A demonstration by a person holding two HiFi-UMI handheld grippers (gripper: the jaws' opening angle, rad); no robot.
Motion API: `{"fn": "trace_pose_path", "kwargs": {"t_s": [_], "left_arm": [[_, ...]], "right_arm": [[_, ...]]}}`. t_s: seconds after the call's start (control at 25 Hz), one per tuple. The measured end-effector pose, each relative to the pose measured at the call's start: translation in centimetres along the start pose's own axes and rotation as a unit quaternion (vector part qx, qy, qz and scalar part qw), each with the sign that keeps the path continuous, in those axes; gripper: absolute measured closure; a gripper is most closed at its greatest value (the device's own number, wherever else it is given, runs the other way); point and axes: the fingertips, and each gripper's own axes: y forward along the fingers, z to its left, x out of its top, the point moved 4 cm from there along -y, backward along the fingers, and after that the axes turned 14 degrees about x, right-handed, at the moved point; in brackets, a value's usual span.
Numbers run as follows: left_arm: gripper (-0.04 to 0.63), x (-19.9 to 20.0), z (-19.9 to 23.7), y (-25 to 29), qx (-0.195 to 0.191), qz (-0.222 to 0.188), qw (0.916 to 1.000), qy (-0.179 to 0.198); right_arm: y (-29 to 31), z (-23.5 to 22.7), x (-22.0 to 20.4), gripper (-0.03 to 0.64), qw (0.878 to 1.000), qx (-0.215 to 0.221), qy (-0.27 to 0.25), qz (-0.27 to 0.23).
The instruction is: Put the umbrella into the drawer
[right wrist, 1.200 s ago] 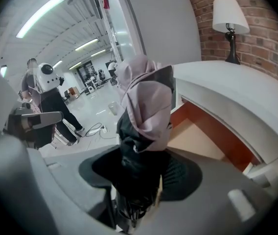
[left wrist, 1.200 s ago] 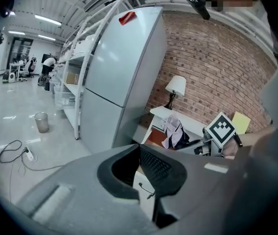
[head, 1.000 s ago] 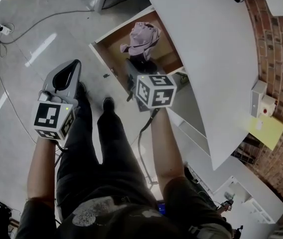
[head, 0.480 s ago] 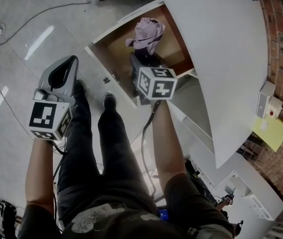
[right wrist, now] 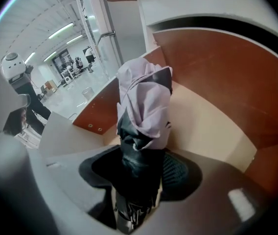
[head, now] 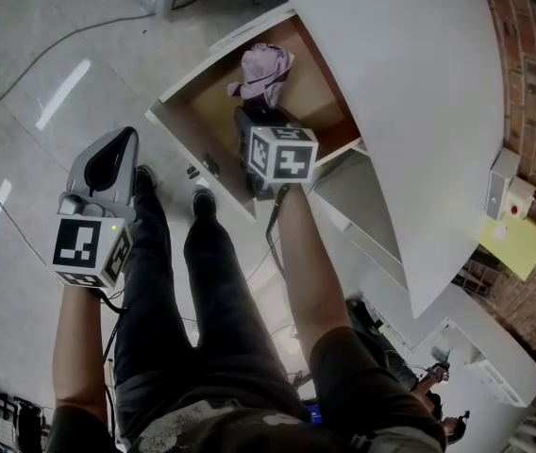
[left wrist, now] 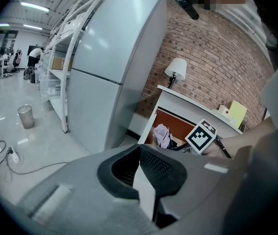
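A folded umbrella point(head: 263, 72), lilac fabric over a black body, hangs tip-first over the open wooden drawer point(head: 202, 149). My right gripper point(head: 257, 119) is shut on its black lower part. In the right gripper view the umbrella point(right wrist: 144, 106) rises from between the pads of the right gripper point(right wrist: 139, 155), with the drawer's pale floor point(right wrist: 202, 121) behind it. My left gripper point(head: 128, 135) is off to the left over the floor, shut and holding nothing. In the left gripper view its tips point(left wrist: 139, 148) meet, and beyond them are the umbrella point(left wrist: 162, 133) and the drawer point(left wrist: 178, 124).
A white tabletop point(head: 400, 111) overhangs the drawer on the right, against a brick wall point(head: 532, 111). The person's legs and shoes point(head: 202, 201) stand just before the drawer front. Cables point(head: 23, 64) cross the shiny floor. A tall grey cabinet point(left wrist: 114, 67) and a lamp point(left wrist: 178, 70) stand nearby.
Both grippers have sunk. The right one has carried the umbrella lower, toward the inside of the drawer, still gripping it. The left gripper stays shut and empty.
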Motion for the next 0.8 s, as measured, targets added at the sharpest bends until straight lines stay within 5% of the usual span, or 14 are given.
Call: {"fn": "trace_pose_path", "kwargs": {"t_s": [0.8], "left_arm": [[0.584,-0.4,-2.6,0.6,-0.02,0.021,0.9996,-0.004]], "right_arm": [[2.0,-2.1,-0.4,0.373,0.999,-0.033,0.021,0.029]]}}
